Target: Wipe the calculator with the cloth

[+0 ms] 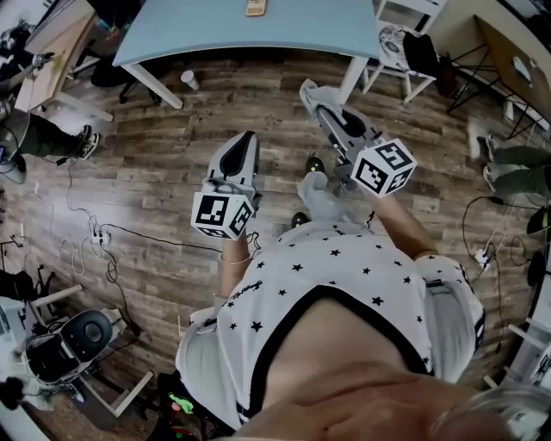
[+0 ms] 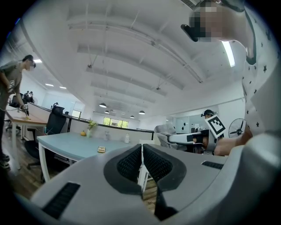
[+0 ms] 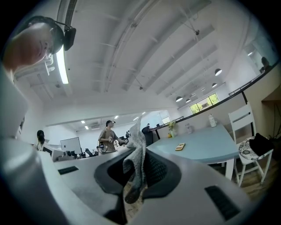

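Head view: person stands on wood-plank floor (image 1: 164,181), left gripper (image 1: 249,139) and right gripper (image 1: 308,88) held out over floor, short of light-blue tabletop (image 1: 301,30). Small tan calculator (image 1: 256,7) lies flat on tabletop, well apart from both grippers.

Right gripper view: jaws clamped on grey knitted cloth (image 3: 139,140); cloth sticks up above jaws and hangs below them. Calculator visible beyond, on tabletop.

Left gripper view: jaws together, nothing between. White chair (image 3: 243,127) stands beside tabletop's end, dark item on seat.
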Available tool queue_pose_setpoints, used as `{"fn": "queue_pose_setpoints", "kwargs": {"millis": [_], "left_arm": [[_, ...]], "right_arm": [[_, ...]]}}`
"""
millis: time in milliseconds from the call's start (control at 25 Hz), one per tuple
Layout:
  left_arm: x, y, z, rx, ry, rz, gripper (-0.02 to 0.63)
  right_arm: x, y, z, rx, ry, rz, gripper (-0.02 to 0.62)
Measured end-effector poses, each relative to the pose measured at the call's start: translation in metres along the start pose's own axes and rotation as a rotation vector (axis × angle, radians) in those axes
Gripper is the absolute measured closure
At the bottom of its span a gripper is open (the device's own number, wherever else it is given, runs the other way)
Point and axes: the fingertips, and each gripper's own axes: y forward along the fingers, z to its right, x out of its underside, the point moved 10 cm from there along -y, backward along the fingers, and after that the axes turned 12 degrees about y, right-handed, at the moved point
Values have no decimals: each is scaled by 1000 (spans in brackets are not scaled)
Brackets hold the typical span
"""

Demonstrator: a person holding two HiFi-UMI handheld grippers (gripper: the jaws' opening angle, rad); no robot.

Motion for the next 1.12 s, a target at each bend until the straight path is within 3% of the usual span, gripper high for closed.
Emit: {"fn": "queue_pose_setpoints", "kwargs": {"millis": [920, 1120], "left_arm": [[8, 82, -78, -79, 2, -33, 571], [5, 104, -97, -112, 37, -46, 571]], "right_arm": [[-35, 107, 79, -33, 45, -21, 551], [-48, 134, 95, -48, 41, -44, 551]]}}
